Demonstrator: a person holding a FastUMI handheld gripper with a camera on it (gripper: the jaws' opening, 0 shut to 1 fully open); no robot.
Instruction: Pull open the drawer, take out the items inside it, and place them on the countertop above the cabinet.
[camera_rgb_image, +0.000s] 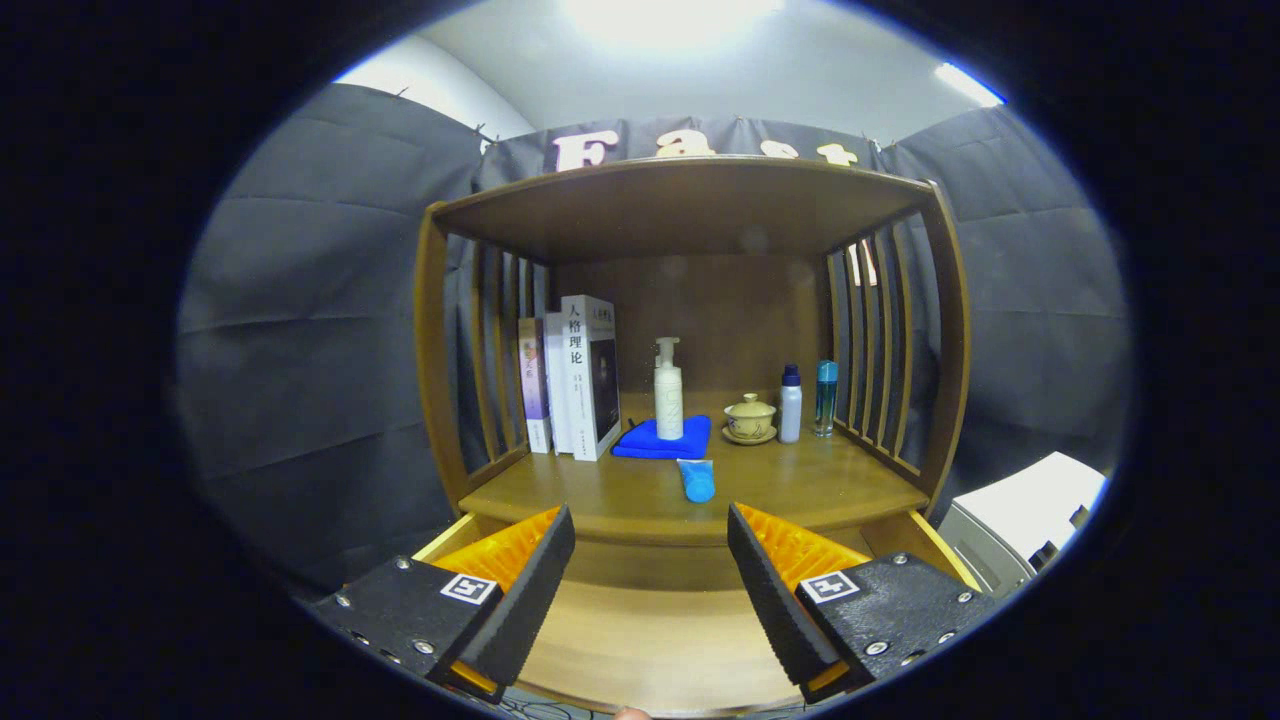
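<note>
Blue soft tube (697, 481) lying on wooden countertop (800, 490); light, squashy, best grasped mid-body. Gripper (650, 580) spread wide, holding nothing, above pulled-out drawer (650, 640).

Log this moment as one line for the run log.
hand-held gripper: open, empty, over drawer | drawer: pulled open, visible floor bare | blue tube: on countertop | pump bottle: on blue cloth

gripper view | near, above open drawer (650, 640) — faces countertop (780, 480)
</note>
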